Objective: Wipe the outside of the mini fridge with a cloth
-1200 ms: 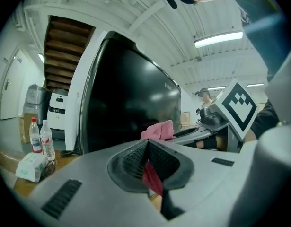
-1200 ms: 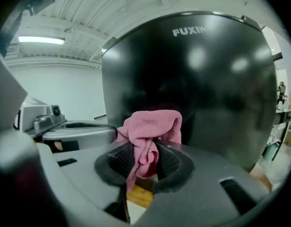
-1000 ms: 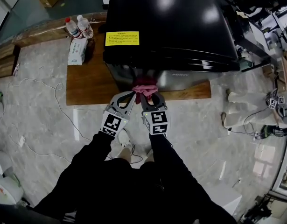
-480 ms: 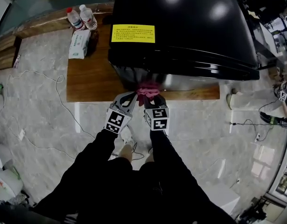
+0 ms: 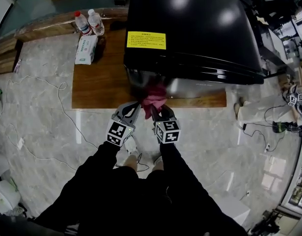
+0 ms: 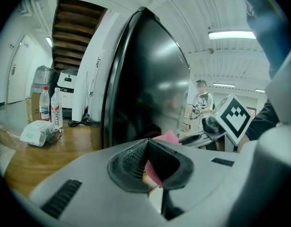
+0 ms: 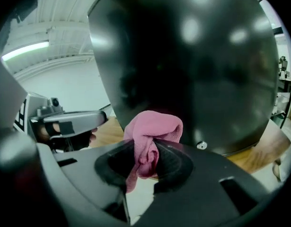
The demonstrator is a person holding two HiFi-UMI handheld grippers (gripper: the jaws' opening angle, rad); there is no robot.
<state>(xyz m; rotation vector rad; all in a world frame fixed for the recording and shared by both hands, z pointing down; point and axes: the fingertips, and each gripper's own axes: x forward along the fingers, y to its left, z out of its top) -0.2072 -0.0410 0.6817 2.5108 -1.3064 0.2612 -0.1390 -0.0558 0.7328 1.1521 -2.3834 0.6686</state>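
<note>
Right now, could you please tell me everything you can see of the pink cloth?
The cloth is pink, soft and fuzzy, bunched into a crumpled wad. The right claw is shut on its middle; a rounded fold bulges above the jaws and a thin tail hangs below. It sits low at the fridge's shiny black front, above the wooden platform; whether it touches is unclear.

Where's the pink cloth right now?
Head view, centre: the pink cloth is clamped in the right gripper, at the mini fridge's lower front edge, with the left gripper just beside it.
</note>
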